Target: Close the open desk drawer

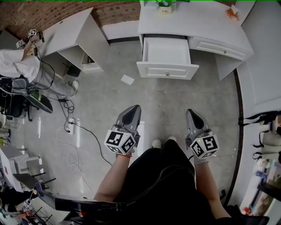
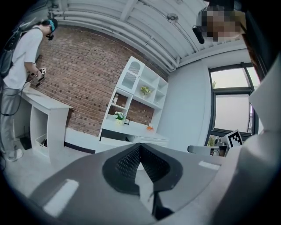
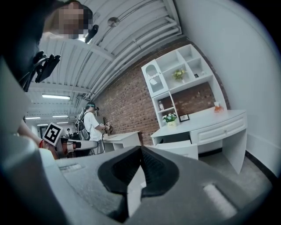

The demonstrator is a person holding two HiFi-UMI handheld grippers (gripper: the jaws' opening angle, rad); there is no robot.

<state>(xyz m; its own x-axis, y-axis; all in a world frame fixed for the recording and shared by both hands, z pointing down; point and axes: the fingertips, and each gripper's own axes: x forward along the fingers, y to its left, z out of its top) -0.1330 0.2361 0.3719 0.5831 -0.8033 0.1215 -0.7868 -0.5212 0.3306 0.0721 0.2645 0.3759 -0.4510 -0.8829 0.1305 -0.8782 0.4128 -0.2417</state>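
A white desk (image 1: 193, 22) stands against the far wall, and its left drawer (image 1: 167, 55) is pulled out, empty inside, with a small knob on its front panel. Both grippers hang well short of it, over the grey floor in front of my legs. The left gripper (image 1: 134, 110) and the right gripper (image 1: 192, 114) both point toward the desk, jaws shut with nothing held. In the right gripper view the open drawer (image 3: 178, 148) shows beyond the shut tips (image 3: 141, 148). The left gripper view shows the desk (image 2: 131, 129) past its shut tips (image 2: 139, 145).
A second white desk (image 1: 70, 35) stands at the far left, with a person (image 1: 22, 66) beside it. A sheet of paper (image 1: 127, 79) and cables (image 1: 74, 132) lie on the floor. A potted plant (image 1: 165, 6) and an orange item (image 1: 232, 14) sit on the desk top.
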